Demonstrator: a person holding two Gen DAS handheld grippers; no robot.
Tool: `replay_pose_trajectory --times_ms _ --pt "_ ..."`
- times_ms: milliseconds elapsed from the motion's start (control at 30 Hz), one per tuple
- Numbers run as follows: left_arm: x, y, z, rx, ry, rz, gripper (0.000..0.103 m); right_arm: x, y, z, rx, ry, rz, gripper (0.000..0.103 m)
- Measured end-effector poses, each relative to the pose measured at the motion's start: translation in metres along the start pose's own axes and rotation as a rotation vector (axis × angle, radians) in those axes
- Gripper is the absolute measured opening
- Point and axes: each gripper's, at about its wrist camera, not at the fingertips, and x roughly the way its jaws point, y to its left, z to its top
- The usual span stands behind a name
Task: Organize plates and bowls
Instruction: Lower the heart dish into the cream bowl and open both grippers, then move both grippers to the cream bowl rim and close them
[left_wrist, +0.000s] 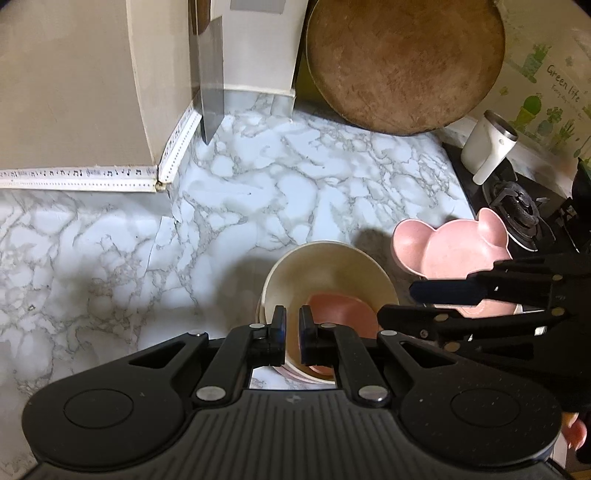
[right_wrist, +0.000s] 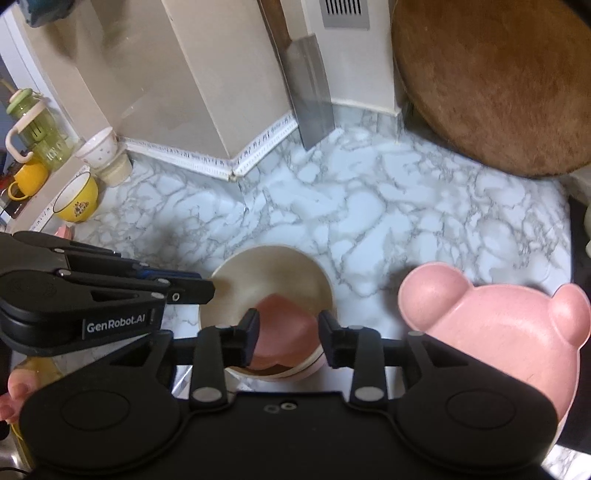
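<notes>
A cream bowl stands on the marble counter with a small salmon-pink dish lying inside it. A pale pink rim shows under its near edge. My left gripper hovers at the bowl's left rim, shut, and I see nothing clamped in it. My right gripper is open over the bowl; the pink dish lies below its fingers, untouched. A pink bear-shaped plate rests to the right of the bowl.
A round wooden board and a cleaver lean against the back wall. A white mug stands by the gas burner at right. On the left are a yellow bowl, a white cup and a green jug.
</notes>
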Motion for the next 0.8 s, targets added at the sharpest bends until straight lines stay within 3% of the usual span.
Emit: replay_pose_trajectory --times_ms 333,433,567,633,700,800 --pt "-0.017 0.001 -0.008 0.025 -0.097 0.023 0.012 -0.016 -0.005 0.0 0.006 -0.055 -0.006 0.057" --pt "-0.02 0.002 -0.009 0.019 -0.114 0.017 0.027 -0.017 -0.006 -0.001 0.006 -0.062 -0.009 0.06" --pt "-0.022 0.004 -0.013 0.009 -0.14 0.022 0.066 -0.015 -0.01 -0.001 0.018 -0.066 -0.018 0.065" --pt "-0.021 0.005 -0.015 0.004 -0.149 0.029 0.069 -0.013 -0.012 -0.001 0.023 -0.065 -0.027 0.074" --pt "-0.018 0.007 -0.016 0.005 -0.148 0.038 0.07 -0.008 -0.014 -0.002 0.028 -0.066 -0.045 0.091" --pt "-0.01 0.012 -0.017 -0.009 -0.133 0.05 0.071 -0.001 -0.019 -0.004 0.052 -0.051 -0.066 0.091"
